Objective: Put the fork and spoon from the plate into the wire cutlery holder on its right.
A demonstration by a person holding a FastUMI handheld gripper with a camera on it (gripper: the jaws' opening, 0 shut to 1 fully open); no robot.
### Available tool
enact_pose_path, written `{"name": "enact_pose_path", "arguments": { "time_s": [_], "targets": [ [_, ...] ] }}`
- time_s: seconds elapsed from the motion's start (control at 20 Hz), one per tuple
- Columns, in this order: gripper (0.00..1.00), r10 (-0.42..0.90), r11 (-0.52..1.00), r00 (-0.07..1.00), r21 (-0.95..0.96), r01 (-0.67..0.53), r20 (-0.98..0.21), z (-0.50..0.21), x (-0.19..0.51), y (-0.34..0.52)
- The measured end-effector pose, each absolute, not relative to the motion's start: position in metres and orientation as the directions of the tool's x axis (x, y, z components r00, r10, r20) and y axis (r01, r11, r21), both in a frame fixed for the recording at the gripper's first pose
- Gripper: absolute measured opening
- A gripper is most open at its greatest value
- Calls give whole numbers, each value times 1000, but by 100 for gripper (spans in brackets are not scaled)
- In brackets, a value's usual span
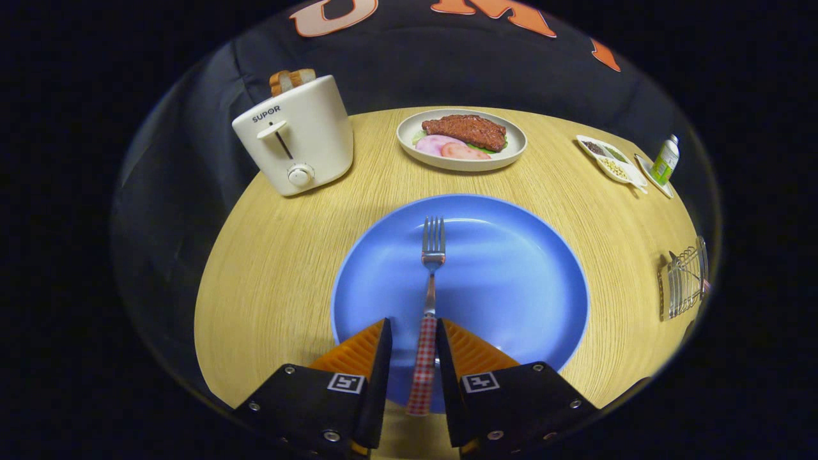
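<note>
A round wooden table (275,268) carries everything. The biggest thing on it is a blue plate (511,281) near the middle, just ahead of the gripper (412,345). A white toaster (297,137) with bread in its slots stands far left. A smaller plate of food (461,140) sits beyond the blue one. The wire cutlery holder (684,281) stands at the right, well apart from the blue plate. A small sectioned dish (610,160) and a little bottle (666,160) lie far right. The fork (429,300) lies on the blue plate, tines pointing away. The fingers (374,358) are partly open, straddling its checked handle; the right one seems to touch it, the left stands off.
</note>
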State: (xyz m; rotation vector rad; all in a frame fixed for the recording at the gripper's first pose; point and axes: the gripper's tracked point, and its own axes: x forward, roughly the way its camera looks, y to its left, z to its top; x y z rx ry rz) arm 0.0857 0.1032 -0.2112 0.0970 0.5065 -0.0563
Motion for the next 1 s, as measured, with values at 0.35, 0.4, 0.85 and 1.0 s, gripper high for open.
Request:
{"name": "enact_pose_path", "arguments": {
  "time_s": [0.35, 0.4, 0.85, 1.0],
  "targets": [
    [7, -22, 995, 893, 76, 63, -449, -203, 85, 87],
    [7, -18, 996, 901, 76, 57, -434, -197, 82, 84],
    [6, -62, 994, 938, 66, 90, -342, -142, 35, 3],
    [7, -126, 988, 932, 42, 149, -340, -138, 15, -49]
  ]
}}
